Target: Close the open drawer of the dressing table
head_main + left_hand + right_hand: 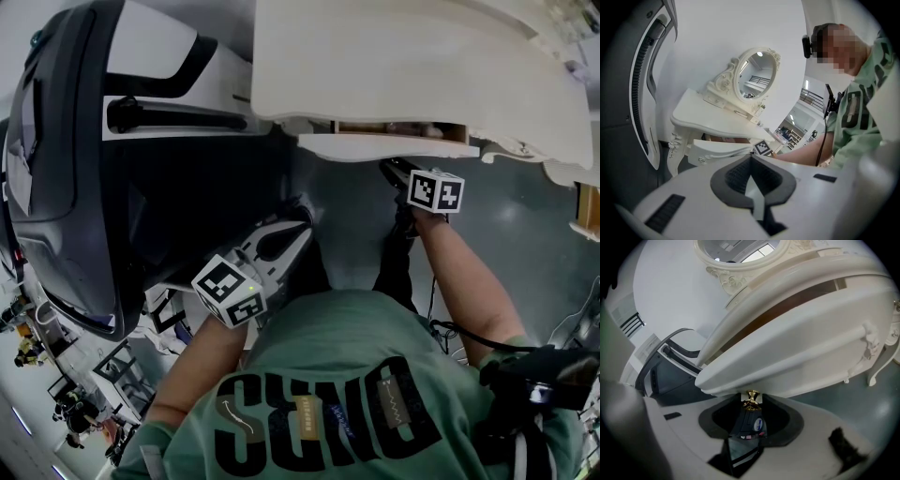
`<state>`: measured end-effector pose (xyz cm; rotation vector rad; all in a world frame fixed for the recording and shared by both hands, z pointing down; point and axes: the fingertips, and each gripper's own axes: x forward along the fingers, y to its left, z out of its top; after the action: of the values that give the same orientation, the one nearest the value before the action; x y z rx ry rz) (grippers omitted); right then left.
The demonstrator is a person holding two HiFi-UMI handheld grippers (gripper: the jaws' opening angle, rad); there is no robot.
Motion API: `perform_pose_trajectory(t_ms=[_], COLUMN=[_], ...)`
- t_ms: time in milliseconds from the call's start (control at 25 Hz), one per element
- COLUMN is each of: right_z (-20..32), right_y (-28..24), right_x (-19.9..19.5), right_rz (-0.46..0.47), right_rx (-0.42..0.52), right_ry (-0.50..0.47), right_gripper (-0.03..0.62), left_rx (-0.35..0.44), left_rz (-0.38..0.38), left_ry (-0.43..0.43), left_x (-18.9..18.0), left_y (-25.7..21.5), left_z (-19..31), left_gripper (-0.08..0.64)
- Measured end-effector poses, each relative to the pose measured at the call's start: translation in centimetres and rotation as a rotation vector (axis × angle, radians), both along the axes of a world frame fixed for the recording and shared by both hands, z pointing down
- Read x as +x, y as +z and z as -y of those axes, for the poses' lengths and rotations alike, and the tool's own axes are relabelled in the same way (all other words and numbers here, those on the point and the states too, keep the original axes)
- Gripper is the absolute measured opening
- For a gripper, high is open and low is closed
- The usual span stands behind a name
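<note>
The white dressing table [403, 66] fills the top of the head view, and its drawer [375, 145] stands pulled out a little, showing a brown inside. My right gripper [394, 169] is up against the drawer front [811, 348]. The small gold knob [751, 399] sits between its fingertips, and the jaws look closed on it. My left gripper [302, 217] hangs back, lower left of the drawer, shut and empty, its fingertips [751, 157] touching. From there I see the drawer [717, 151] and the oval mirror [757, 75].
A large black-and-white machine housing [66, 169] stands close on the left of the table. Grey floor [525, 216] lies under and to the right of the drawer. A carved table leg [876, 371] shows at the right. The person's arm and green shirt fill the foreground.
</note>
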<state>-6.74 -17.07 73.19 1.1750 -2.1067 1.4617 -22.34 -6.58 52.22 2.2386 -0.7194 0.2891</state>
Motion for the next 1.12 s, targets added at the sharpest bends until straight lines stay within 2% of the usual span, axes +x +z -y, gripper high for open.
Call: perform_pose_trajectory(t_ms=[1120], right_z=[2.8], right_y=[0.0], right_x=[0.2], right_rz=[-0.017], right_rx=[0.033], right_ry=[0.019], right_gripper=[0.146], left_rx=[-0.012], left_rz=[0.011], left_ry=[-0.006], left_x=[-0.8], left_y=[0.9], left_z=[-0.9], left_gripper=[0.009])
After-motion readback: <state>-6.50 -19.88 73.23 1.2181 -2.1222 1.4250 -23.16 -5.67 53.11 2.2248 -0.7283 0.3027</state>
